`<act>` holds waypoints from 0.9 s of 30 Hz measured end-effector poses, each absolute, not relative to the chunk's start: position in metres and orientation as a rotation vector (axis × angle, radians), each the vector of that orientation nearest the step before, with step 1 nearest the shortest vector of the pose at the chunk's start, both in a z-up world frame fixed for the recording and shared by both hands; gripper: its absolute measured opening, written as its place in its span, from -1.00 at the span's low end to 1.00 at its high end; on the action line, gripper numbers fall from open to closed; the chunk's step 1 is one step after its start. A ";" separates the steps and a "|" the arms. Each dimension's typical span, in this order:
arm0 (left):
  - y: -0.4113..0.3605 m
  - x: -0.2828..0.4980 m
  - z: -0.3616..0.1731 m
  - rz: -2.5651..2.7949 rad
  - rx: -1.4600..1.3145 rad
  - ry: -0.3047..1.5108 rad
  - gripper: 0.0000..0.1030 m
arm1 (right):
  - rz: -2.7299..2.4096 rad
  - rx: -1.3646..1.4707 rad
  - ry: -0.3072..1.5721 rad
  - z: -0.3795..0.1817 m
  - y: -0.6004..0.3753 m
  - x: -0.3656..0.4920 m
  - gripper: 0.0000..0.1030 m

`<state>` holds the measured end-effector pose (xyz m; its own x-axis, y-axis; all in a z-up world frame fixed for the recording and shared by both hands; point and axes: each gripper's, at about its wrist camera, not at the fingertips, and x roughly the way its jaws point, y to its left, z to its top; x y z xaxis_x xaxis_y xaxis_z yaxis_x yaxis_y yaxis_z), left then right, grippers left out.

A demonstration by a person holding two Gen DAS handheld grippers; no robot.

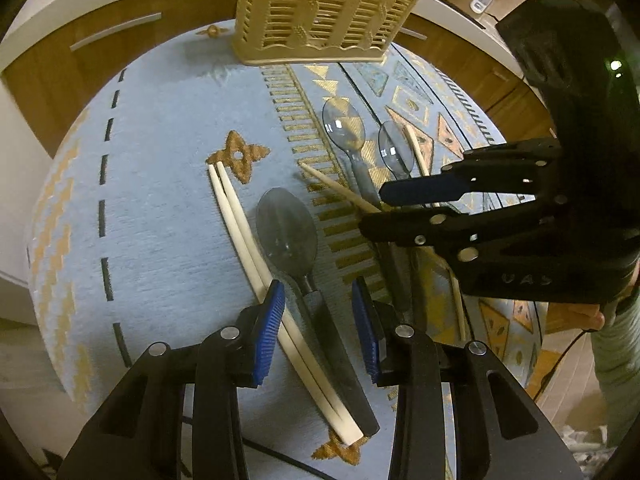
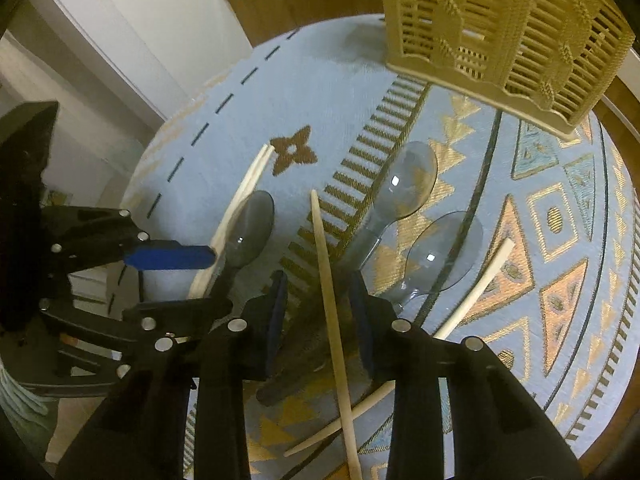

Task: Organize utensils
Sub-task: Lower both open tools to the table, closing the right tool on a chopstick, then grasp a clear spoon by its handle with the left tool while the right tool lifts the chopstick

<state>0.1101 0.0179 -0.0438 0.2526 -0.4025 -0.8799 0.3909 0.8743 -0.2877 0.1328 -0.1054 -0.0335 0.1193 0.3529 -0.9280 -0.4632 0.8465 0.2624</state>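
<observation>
Left wrist view, looking steeply down: the left gripper [image 1: 318,332] sits low over the patterned blue cloth [image 1: 160,200], its blue pads [image 1: 268,332] standing partly apart. Between them lie a pair of pale chopsticks [image 1: 240,232] and the dark handle of a grey spoon [image 1: 286,232]. The left pad is right against the chopsticks, the right pad stands clear of the handle, and I cannot tell that anything is truly pinched. Just beyond and to the right hovers the right gripper [image 1: 372,208], black with a blue pad, a hand showing behind its body. Past it lie two clear spoons [image 1: 344,124] side by side, one loose chopstick [image 1: 340,188] crossing toward them and another stick at the far right. Farthest off, at the cloth's edge, stands the beige slatted utensil holder [image 1: 320,12], with brown cabinets behind.

From the right wrist view, the right gripper [image 2: 320,316] has its jaws fairly narrow, straddling the loose chopstick [image 2: 332,300] and the dark handle of a clear spoon [image 2: 412,180]; neither pad visibly presses on them. A second clear spoon [image 2: 444,248] lies just right of it, and two more pale sticks cross near the bottom. To the left the left gripper [image 2: 200,276] reaches in beside the grey spoon [image 2: 252,228] and the paired chopsticks [image 2: 240,208]. The utensil holder [image 2: 500,32] stands at the far right.
</observation>
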 end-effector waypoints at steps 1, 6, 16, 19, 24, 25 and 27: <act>0.018 0.111 -0.043 -0.540 -0.010 1.200 -0.36 | 0.595 -0.105 1.326 -0.036 -0.105 0.134 -0.45; 0.011 0.113 -0.044 -0.545 0.012 1.201 -0.36 | 0.590 -0.133 1.329 -0.042 -0.101 0.135 -0.56; -0.005 0.117 -0.047 -0.534 0.076 1.182 -0.36 | 0.587 -0.142 1.316 -0.040 -0.111 0.128 -0.91; -0.005 0.119 -0.045 -0.507 0.090 1.166 -0.36 | 0.578 -0.141 1.300 -0.038 -0.117 0.127 -0.91; -0.010 0.126 -0.044 -0.440 0.141 1.146 -0.31 | 0.604 -0.075 1.315 -0.041 -0.125 0.131 -0.91; -0.013 0.128 -0.045 -0.425 0.160 1.146 -0.31 | 0.612 -0.054 1.326 -0.042 -0.127 0.133 -0.91; -0.017 0.131 -0.046 -0.414 0.184 1.141 -0.30 | 0.628 -0.013 1.349 -0.042 -0.129 0.137 -0.91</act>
<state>0.1307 -0.0174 -0.0458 0.3515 -0.2251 -0.9087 0.4100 0.9097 -0.0667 0.1374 -0.1294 -0.0423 0.0825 0.4131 -0.9070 -0.4274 0.8368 0.3422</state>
